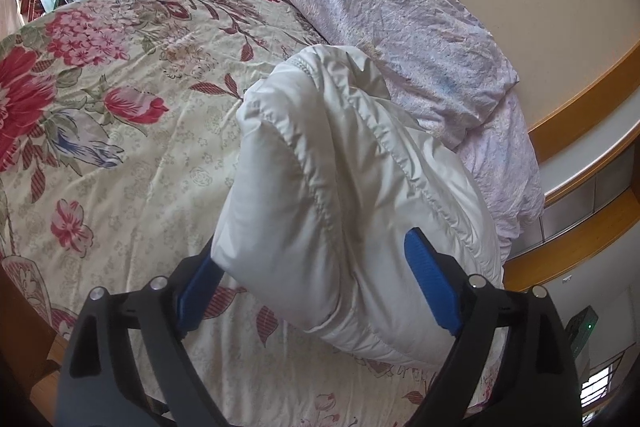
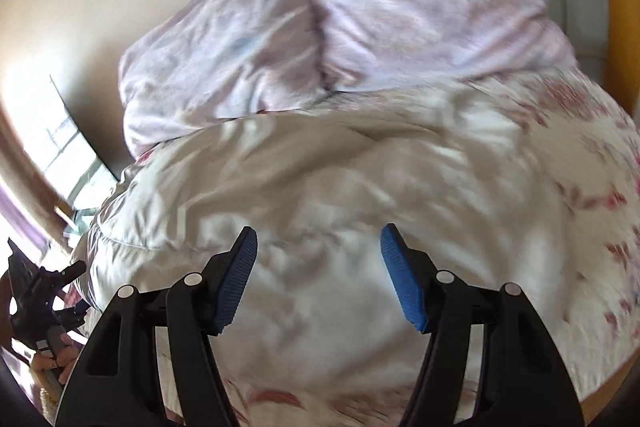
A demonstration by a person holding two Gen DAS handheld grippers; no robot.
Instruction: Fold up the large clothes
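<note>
Jaws on the left gripper (image 1: 316, 279) are sitting wide apart with a bulky fold of the white jacket (image 1: 340, 187) bulging between the blue pads, and honestly I can't tell if they're pinching it. That jacket is lying on the flowered bedspread (image 1: 100, 131), just beside the pink quilt (image 1: 384, 11). Over on the right, the right gripper (image 2: 318, 277) is hanging spread over the jacket (image 2: 320, 187), holding nothing; that view is blurry.

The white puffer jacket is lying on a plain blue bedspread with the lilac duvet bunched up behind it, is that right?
Not quite: the bedspread is cream with a red and pink flower print, not plain blue, as the left wrist view shows. The white puffer jacket does lie on it, with the lilac duvet bunched up behind.
</note>
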